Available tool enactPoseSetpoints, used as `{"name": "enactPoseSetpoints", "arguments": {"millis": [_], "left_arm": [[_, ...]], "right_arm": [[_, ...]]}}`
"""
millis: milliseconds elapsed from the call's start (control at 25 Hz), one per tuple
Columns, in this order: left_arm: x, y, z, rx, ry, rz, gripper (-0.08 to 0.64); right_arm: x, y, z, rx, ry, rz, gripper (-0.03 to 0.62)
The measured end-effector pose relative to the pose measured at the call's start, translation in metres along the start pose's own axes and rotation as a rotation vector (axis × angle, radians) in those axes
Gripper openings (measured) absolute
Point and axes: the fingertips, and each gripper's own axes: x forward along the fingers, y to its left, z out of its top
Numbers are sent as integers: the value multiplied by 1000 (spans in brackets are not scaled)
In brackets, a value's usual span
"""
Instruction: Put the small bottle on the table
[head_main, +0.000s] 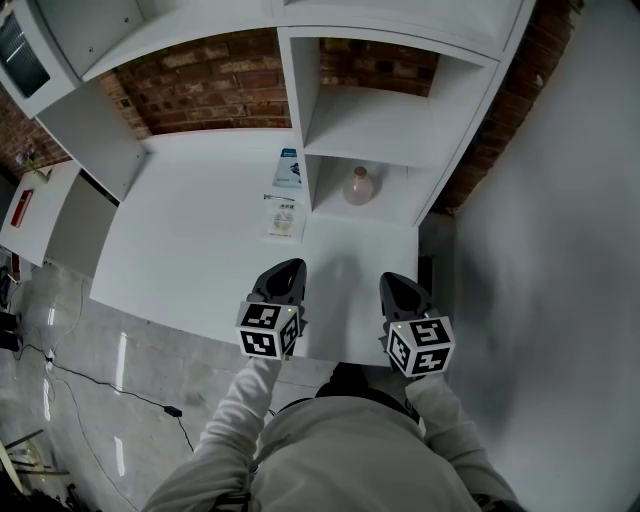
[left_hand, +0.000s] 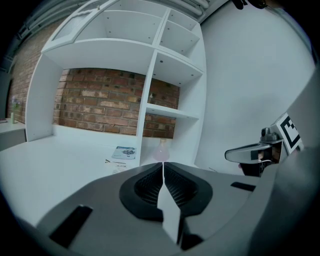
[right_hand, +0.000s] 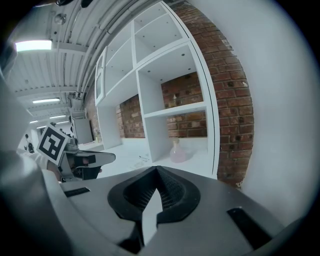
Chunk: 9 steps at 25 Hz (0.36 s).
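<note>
Two tongs hover over the near edge of the white tabletop (head_main: 190, 230), so let's sweep across. On the left, the left tongs (head_main: 290, 266) are clenched tight with nothing between the jaws. They point toward the far side, just above the surface.

Moving right, two printed items lie flat near the middle of the tabletop: a blue-covered booklet (head_main: 288, 167) farther off and a pale leaflet (head_main: 285, 218) just nearer, both close against the left wall of the shelf unit (head_main: 297, 100).

Right again, and there's the one small bottle (head_main: 360, 186), pink and round-bellied. It's upright in the lowest compartment of the shelf unit, at the far right, well apart from both tongs.

Last, on the right, the right tongs (head_main: 392, 282) are also clenched on nothing and aimed roughly at that compartment.

How far along? That's a hard call. The compartment floor looks level with the tabletop and may be the same surface, though I can't tell for sure. If it is, the bottle is already on the table. If the open tabletop is meant, the bottle is in its nook and the carrying is left to do. Neither pair of tongs holds it.

The count: one bottle, two tongs, two printed items, one shelf unit.
</note>
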Motion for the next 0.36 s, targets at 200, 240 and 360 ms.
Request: {"name": "enactPoseSetpoints", "arguments": {"millis": [200, 240, 360], "left_arm": [[3, 0, 2, -5, -4, 0, 26], [4, 0, 2, -5, -4, 0, 26], [7, 0, 1, -4, -2, 2, 26]], "right_arm": [[1, -3, 0, -3, 3, -3, 28], [1, -4, 0, -3, 2, -4, 28], [3, -6, 1, -2, -1, -2, 28]]}}
